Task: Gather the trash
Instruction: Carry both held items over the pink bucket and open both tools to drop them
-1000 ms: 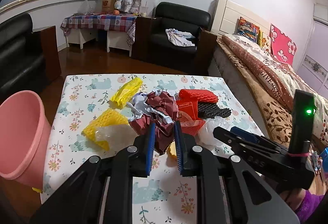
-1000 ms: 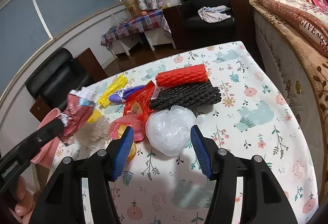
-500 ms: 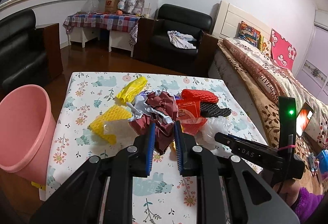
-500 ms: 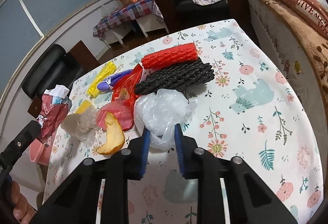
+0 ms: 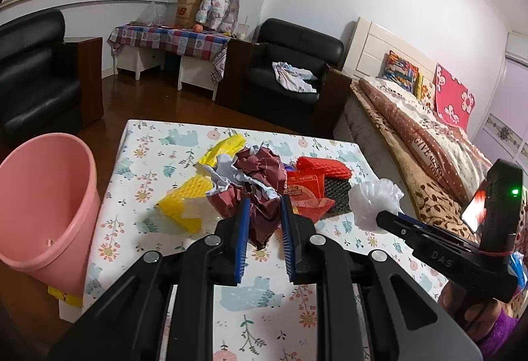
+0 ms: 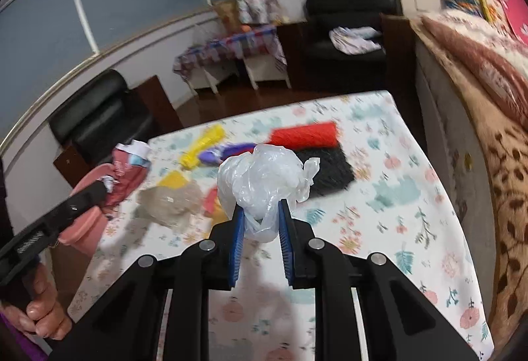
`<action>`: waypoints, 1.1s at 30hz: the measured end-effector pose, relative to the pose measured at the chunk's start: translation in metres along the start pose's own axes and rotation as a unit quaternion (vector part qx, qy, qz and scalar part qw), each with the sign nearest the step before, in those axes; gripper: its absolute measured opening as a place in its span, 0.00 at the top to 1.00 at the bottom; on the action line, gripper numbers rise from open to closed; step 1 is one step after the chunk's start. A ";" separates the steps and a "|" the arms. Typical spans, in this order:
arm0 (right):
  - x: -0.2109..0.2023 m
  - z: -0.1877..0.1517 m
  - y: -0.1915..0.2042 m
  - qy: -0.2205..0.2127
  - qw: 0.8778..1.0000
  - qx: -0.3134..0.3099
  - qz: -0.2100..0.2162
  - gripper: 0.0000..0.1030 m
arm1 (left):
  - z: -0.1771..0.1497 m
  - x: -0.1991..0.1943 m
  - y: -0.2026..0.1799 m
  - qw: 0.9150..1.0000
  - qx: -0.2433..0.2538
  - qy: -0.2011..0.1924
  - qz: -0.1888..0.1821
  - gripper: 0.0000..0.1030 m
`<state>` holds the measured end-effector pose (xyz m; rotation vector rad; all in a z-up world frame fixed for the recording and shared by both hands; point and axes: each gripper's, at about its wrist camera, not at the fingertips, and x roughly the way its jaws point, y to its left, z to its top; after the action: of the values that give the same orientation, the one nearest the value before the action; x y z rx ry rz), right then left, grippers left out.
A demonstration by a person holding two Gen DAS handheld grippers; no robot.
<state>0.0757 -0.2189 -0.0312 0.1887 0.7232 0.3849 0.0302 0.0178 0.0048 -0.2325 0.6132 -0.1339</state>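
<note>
My left gripper [image 5: 264, 212] is shut on a crumpled maroon and white wrapper [image 5: 260, 176] and holds it above the table. The wrapper also shows in the right wrist view [image 6: 127, 169]. My right gripper [image 6: 261, 222] is shut on a crumpled clear plastic bag [image 6: 264, 176], lifted off the table; the bag also shows in the left wrist view [image 5: 374, 204]. A pink bin [image 5: 43, 196] stands beside the table's left edge. Trash on the table includes a yellow foam net [image 5: 188, 199], a red foam net [image 6: 305, 135], a black foam net [image 6: 330, 169] and a clear wad [image 6: 171, 199].
The table [image 6: 412, 229] has a floral cloth. A bed [image 5: 429, 143] runs along its right side. Black armchairs [image 5: 290, 64] and a low table with a checked cloth [image 5: 171, 37] stand further back on the wooden floor.
My right gripper shut on the clear plastic bag and lifted it off the table. My left gripper rose a little with the maroon wrapper still in it.
</note>
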 end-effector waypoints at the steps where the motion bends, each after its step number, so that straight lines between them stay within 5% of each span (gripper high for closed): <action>1: -0.001 0.001 0.006 -0.003 1.000 -0.007 0.006 0.81 | 0.000 -0.003 0.003 1.000 -0.003 -0.003 0.002 0.82; 9: 0.012 0.017 0.067 0.006 0.997 -0.054 0.061 0.81 | 0.001 -0.025 0.034 0.999 -0.033 -0.029 0.029 0.82; 22: 0.051 0.027 0.189 0.024 0.980 -0.148 0.128 0.81 | 0.002 -0.071 0.113 0.984 -0.071 -0.075 0.143 0.82; 33: 0.092 0.009 0.277 0.064 0.962 -0.203 0.170 0.81 | -0.017 -0.082 0.174 0.973 -0.131 -0.060 0.183 0.82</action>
<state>0.0686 0.0707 0.0022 -0.1032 0.7236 0.8708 -0.0365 0.1981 -0.0083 -0.3755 0.5429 0.3170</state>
